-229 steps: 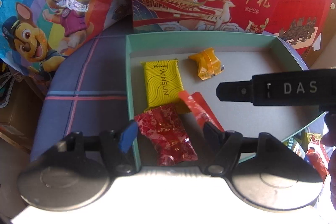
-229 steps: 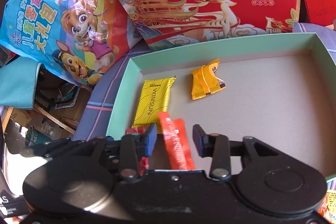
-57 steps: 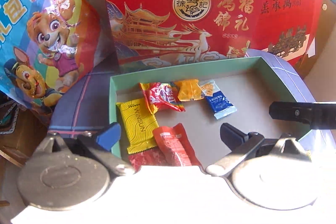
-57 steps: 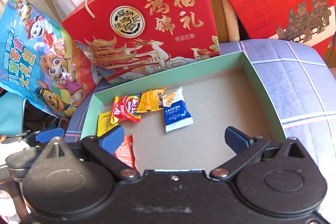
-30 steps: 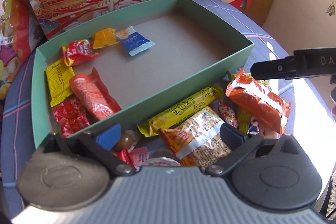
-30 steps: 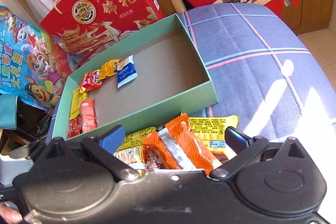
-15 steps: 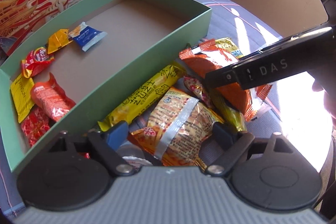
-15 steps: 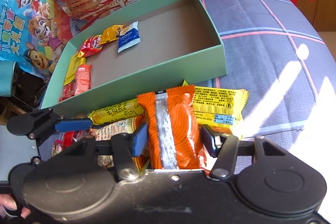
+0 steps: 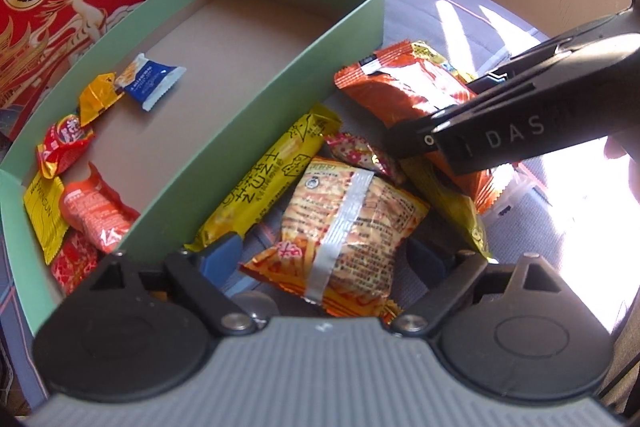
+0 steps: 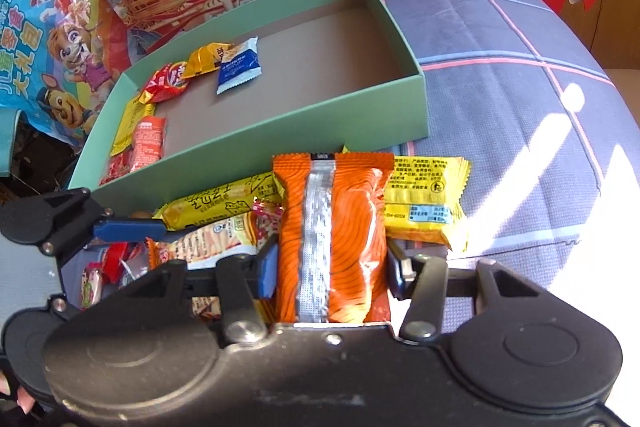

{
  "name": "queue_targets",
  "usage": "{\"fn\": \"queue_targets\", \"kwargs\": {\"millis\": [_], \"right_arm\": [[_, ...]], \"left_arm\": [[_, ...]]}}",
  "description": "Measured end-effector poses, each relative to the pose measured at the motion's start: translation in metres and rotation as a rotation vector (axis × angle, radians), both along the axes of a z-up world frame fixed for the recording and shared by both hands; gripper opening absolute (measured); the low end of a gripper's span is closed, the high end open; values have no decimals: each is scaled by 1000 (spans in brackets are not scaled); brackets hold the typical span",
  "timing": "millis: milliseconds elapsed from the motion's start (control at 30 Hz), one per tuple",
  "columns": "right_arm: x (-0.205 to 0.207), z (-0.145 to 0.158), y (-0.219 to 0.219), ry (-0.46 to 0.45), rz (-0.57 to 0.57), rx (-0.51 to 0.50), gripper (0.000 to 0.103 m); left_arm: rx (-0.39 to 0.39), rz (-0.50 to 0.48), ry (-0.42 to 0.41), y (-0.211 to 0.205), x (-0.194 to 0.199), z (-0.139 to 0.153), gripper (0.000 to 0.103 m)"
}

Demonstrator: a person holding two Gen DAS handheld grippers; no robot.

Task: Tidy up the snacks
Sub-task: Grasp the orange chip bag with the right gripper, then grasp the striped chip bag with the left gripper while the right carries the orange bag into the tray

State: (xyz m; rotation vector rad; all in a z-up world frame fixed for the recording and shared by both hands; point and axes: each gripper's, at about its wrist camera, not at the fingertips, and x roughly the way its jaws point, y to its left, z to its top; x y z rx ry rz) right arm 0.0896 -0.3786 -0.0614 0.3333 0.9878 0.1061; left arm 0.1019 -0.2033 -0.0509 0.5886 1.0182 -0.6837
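Snacks lie heaped beside the green box [image 10: 256, 147]. Our right gripper [image 10: 332, 267] is closing, pads against the orange packet [image 10: 332, 219]; our left gripper [image 9: 328, 259] is spreading around the yellow-orange packet [image 9: 344, 227]. Next, probably: lift both into the box.

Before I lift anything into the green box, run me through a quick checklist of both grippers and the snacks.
1. Right gripper on the orange packet: ok, jaws closing, pads at both sides.
2. Left gripper around the noodle-print packet: not ok, jaws opening, pads clear of it.
3. Free floor in the green box: ok, its right half is bare.
4. Orange packet free of the yellow packet: cannot tell, they overlap.
5. Grippers apart: ok, working side by side.
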Motion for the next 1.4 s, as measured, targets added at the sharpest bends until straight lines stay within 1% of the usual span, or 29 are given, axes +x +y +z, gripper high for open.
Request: {"fn": "queue_targets", "kwargs": {"millis": [67,133,167,200,233,267,333,433,500,633,667,700,733,767,800,900,1033,1100,1200,1300,1400], "right_arm": [[-7,4,-7,-12,-10,18,50],[-12,7,-12,-20,-17,26,50],[-14,7,-15,-17,-20,28,50],[-15,7,-16,-16,-24,31,50],[-17,6,-19,-16,-31,31,50],[-20,6,-20,-17,-40,32,50],[-22,5,-23,-18,-52,39,50],[-27,4,-26,-21,-61,46,50],[-29,3,-27,-25,-65,48,50],[-30,2,-24,-33,-71,52,50],[-30,2,-24,-36,-71,51,50],[-31,3,-23,-41,-73,49,50],[-32,4,-23,-46,-73,48,50],[-33,5,-23,-49,-74,47,50],[-34,6,-23,-51,-73,47,50],[-36,11,-26,-55,-71,49,50],[-36,18,-29,-67,-58,46,50],[-34,23,-28,-76,-53,45,50],[-28,30,-27,-96,-43,35,50],[-15,40,-27,-114,-35,31,50],[3,50,-24,-131,-22,18,50]], "left_arm": [[8,-14,-10,-3,-1,1,91],[-7,-27,1,-6,0,3,90],[-11,-36,18,-8,1,2,85],[-14,-50,46,-11,2,0,78],[-9,-54,53,-14,1,-1,61],[-13,-54,61,-15,1,-1,51],[-40,-46,72,-14,-2,2,45],[-73,-14,113,-5,-6,3,44],[-63,-10,109,2,-16,1,46],[-32,46,130,10,-17,-8,54],[-30,57,135,11,-16,-10,52],[-44,70,130,13,-17,-9,48],[-47,74,114,12,-20,-7,42],[-50,74,102,11,-22,-4,38],[-60,80,102,12,-24,-2,37],[-112,122,137,18,-23,8,36],[-157,149,120,32,-27,29,36],[-196,180,104,43,-23,43,36],[-239,248,57,58,-6,62,36],[-252,305,24,67,14,72,36],[-262,357,-5,68,39,79,36]]}}
